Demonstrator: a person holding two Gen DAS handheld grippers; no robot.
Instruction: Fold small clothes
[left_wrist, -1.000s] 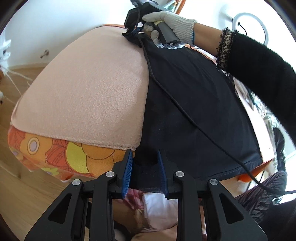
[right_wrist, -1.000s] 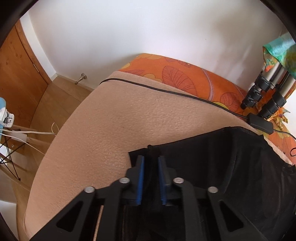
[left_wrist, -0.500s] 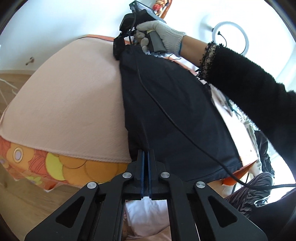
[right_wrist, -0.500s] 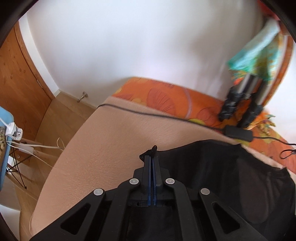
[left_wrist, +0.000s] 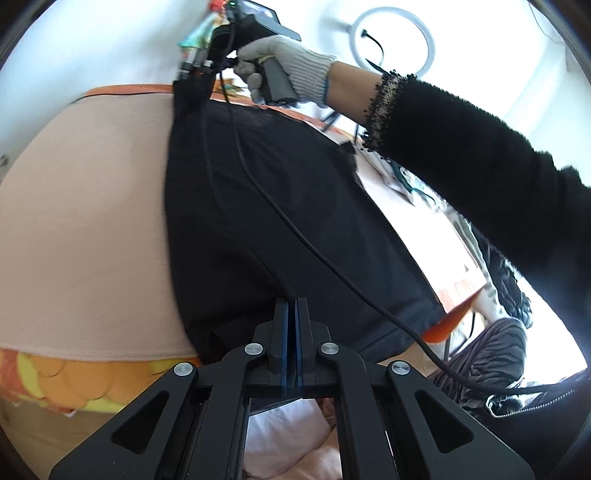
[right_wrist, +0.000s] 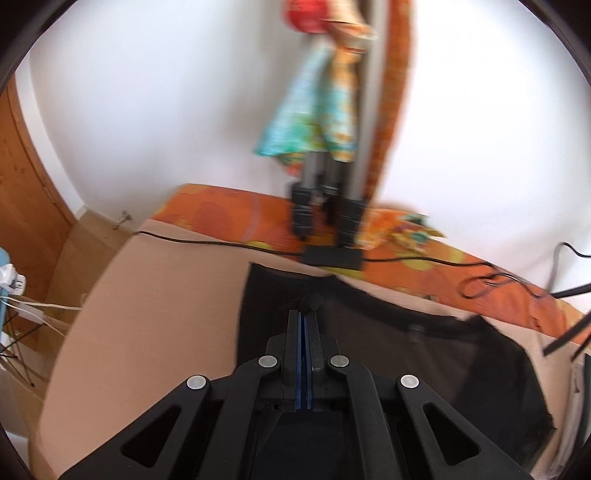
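The thin black fabric garment (left_wrist: 280, 206) now hangs raised off the peach fleece blanket (left_wrist: 81, 206). Left gripper (left_wrist: 290, 314), open a second ago, is clamped on its near edge; right gripper (right_wrist: 303, 317) likewise pinches the far corner. The fold has begun.

No readable text, label, brand, number or sign appears in either wrist view; nothing legible stands on any surface around the black garment (left_wrist: 280, 206).
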